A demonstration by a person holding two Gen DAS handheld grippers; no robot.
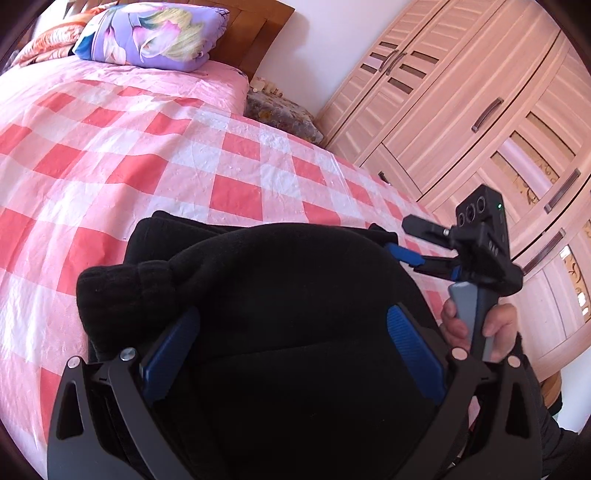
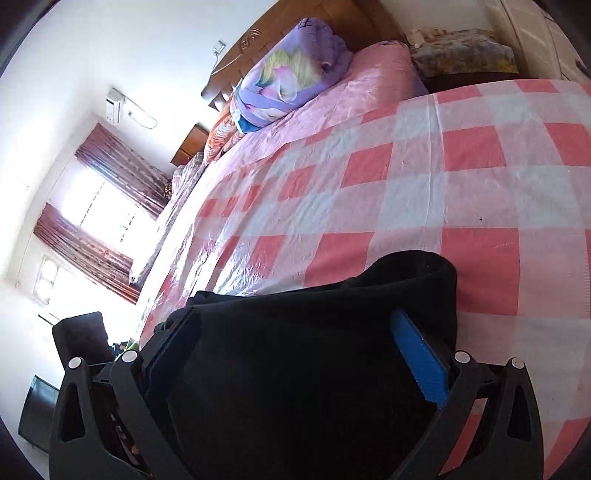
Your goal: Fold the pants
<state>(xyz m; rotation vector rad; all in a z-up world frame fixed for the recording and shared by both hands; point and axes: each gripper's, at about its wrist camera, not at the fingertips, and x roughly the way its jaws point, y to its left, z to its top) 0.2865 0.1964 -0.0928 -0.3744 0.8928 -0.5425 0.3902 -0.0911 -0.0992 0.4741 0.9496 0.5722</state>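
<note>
The black pants [image 1: 258,280] lie bunched and partly folded on the pink checked bed cover [image 1: 147,155]. A ribbed cuff [image 1: 122,284] sticks out at the left. My left gripper [image 1: 291,325] has its blue pads [image 1: 413,350] spread wide, with a thick wad of the pants between them. My right gripper also shows in the left wrist view [image 1: 406,254], gripping the pants' right edge, held by a hand [image 1: 480,328]. In the right wrist view the right gripper [image 2: 295,332] has the pants [image 2: 314,350] filling the space between its pads [image 2: 421,358].
A purple folded quilt [image 1: 155,33] lies at the wooden headboard. A wooden wardrobe [image 1: 480,110] stands along the bed's right side. A covered nightstand [image 1: 280,110] sits beside the bed. A window with red curtains [image 2: 99,206] is across the room.
</note>
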